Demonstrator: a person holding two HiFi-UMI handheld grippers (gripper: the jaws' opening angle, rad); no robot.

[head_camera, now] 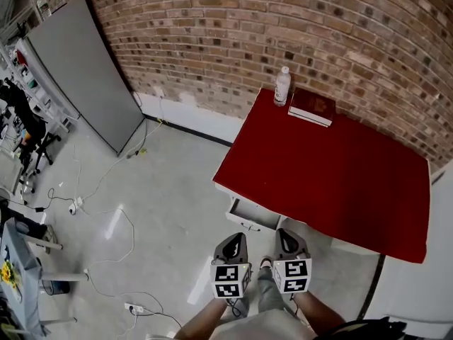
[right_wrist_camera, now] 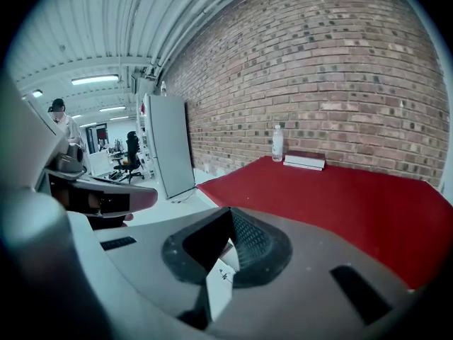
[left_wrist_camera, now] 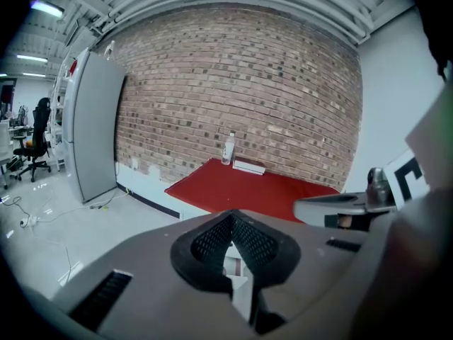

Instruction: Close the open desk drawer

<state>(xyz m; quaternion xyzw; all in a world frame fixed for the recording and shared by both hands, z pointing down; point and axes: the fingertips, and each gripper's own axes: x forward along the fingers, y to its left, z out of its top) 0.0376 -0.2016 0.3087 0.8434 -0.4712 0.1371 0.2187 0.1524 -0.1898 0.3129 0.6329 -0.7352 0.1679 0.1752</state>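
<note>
The red-topped desk [head_camera: 340, 183] stands against the brick wall. Its white drawer [head_camera: 253, 214] is pulled open at the front left corner, and its inside looks bare. Both grippers hang side by side just in front of the drawer and touch nothing. The tips of the left gripper [head_camera: 236, 237] meet and hold nothing, and the same is true of the right gripper [head_camera: 284, 233]. In the left gripper view the black pads [left_wrist_camera: 212, 243] close to a point, with the desk [left_wrist_camera: 248, 190] beyond. The right gripper view shows its pads [right_wrist_camera: 251, 243] closed too.
A water bottle [head_camera: 282, 86] and a dark red book [head_camera: 312, 107] sit at the desk's far edge. A tall grey cabinet [head_camera: 85, 69] stands at the left wall. Cables [head_camera: 106, 218] and a power strip [head_camera: 134, 308] lie on the floor. A white wall [head_camera: 425, 282] flanks the desk's right.
</note>
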